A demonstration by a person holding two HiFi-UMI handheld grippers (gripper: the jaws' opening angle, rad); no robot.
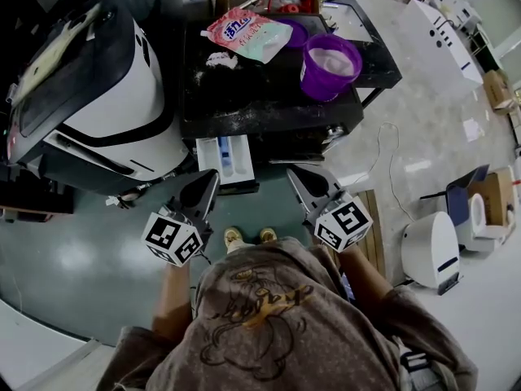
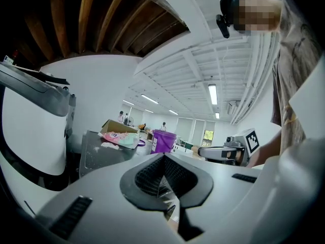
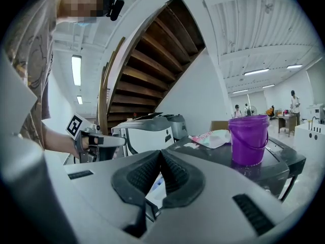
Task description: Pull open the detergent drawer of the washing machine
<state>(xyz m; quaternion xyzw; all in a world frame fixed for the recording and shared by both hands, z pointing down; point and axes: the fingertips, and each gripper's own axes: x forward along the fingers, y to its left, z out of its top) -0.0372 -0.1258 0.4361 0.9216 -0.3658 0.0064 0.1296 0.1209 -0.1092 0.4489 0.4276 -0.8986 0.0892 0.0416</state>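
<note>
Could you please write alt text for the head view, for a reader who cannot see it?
The white detergent drawer stands pulled out of a dark-topped washing machine, with the left tool and right tool, both shut and empty, held near its front. A purple bucket and a detergent bag sit on top.

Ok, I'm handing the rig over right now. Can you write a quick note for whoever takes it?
Left tongs: shut, empty, just short of the drawer's front.
Right tongs: shut, empty, off to the drawer's right, not touching it.
Detergent drawer: stands out from the front of the washing machine, compartments showing.
On the machine's top: detergent bag and purple bucket.
Done: the drawer looks pulled open.
Left: probably nothing. Just check that it is fully out.
</note>
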